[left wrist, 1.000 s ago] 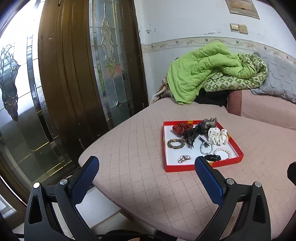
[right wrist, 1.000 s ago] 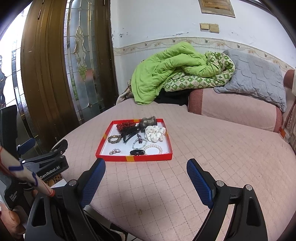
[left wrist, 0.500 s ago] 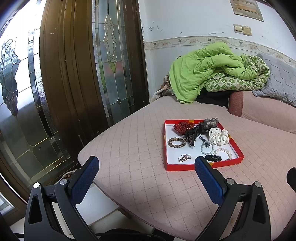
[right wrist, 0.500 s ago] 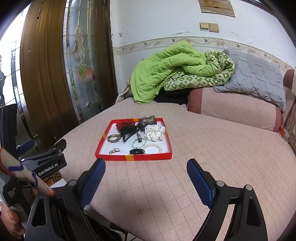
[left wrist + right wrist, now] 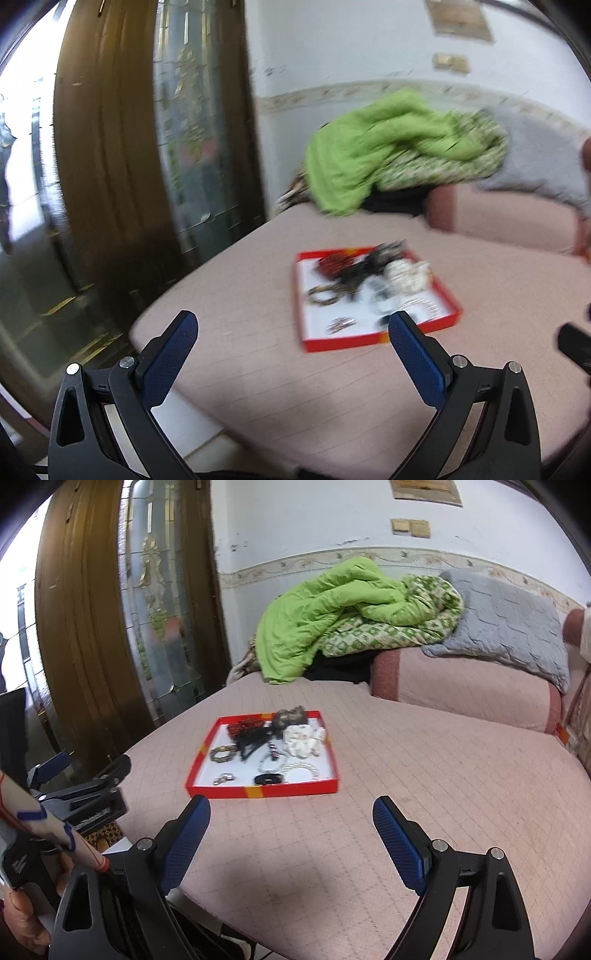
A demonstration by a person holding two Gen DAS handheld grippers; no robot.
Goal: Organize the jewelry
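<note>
Jewelry point(image 5: 269, 746) sits jumbled in a red tray point(image 5: 295, 788), long side running near-to-far, beads and white scrunchie mixed, both grippers point(image 5: 291, 823) point(image 5: 293, 341) wide open, holding nothing.

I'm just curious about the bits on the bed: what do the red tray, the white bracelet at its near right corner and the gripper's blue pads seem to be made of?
The red tray looks like matte cardboard: thin straight walls, a white inside.

The white bracelet looks like a ring of glossy pearl-like beads; real or plastic, I cannot tell.

The blue pads of the right gripper look like textured rubber, with a fine grid pattern.
</note>
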